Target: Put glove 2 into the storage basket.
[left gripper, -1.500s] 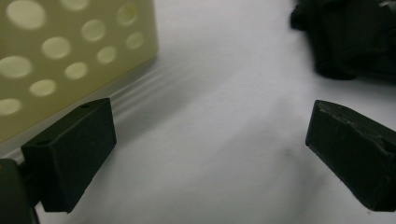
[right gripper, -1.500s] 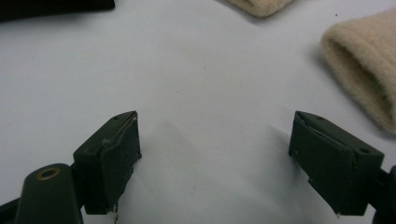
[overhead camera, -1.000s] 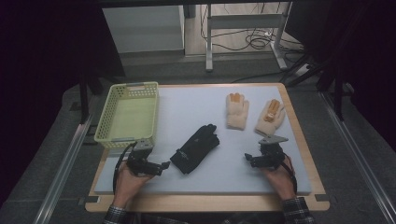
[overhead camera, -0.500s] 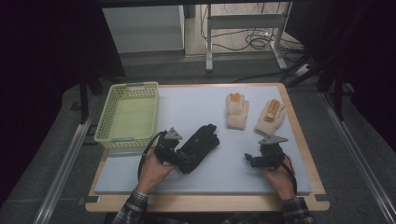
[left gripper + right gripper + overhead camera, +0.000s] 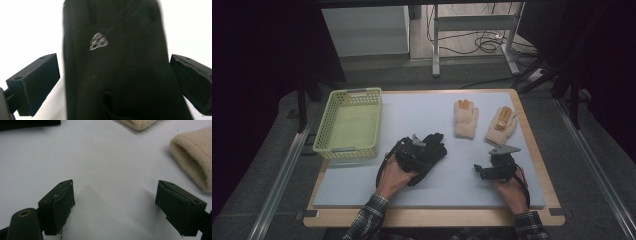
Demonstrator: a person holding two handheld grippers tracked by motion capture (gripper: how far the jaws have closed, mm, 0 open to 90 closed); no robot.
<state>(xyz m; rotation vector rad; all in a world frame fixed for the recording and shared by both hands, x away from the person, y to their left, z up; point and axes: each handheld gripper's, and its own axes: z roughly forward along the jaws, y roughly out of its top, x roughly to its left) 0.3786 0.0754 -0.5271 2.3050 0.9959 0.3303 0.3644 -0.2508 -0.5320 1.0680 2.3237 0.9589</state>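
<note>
Pale blue mat on a wooden table, black glove lying mid-mat between the spread jaws of the left gripper, unclamped, right gripper spread wide over bare mat, beige gloves beyond.

High view overhead, forward-down; gripper views close, perhaps sharing mat.

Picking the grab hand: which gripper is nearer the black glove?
Left. The left gripper is over the black glove, its fingers open either side; the right gripper sits apart on the mat.
</note>
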